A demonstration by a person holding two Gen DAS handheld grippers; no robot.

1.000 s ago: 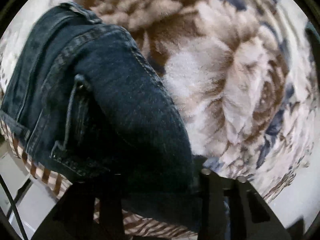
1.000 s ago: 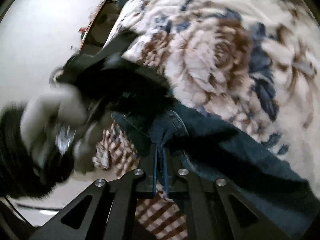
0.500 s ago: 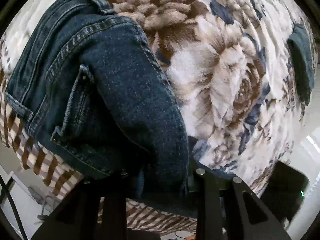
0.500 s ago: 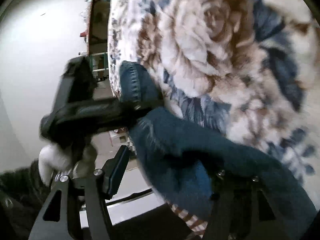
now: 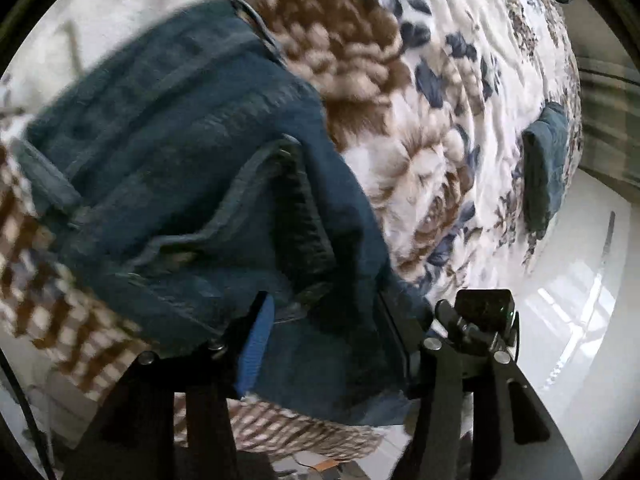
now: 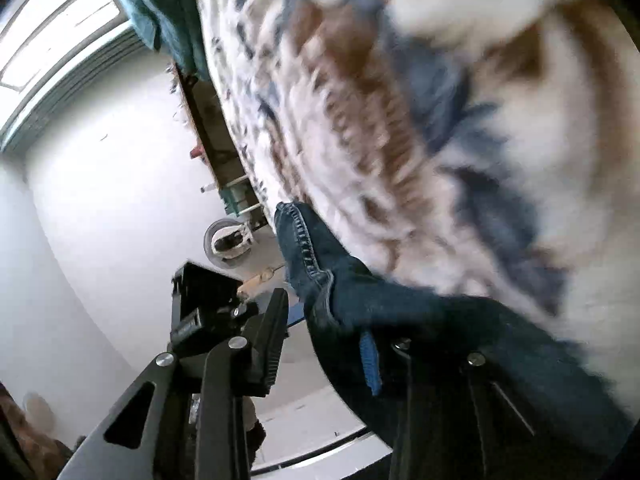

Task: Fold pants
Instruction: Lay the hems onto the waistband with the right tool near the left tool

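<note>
Denim-blue folded jeans (image 5: 192, 184) resting on the floral plush bed blanket (image 5: 420, 128), now sitting loosely between both spread-open, releasing hand-held grippers, left (image 5: 324, 344) and right (image 6: 340, 344), suggesting fold nearly finished.

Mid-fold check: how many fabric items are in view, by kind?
Denim: 2 (pants, folded denim piece)
Floral blanket: 1
Brown checked cloth: 1
Teal cloth: 1
Total: 5
</note>
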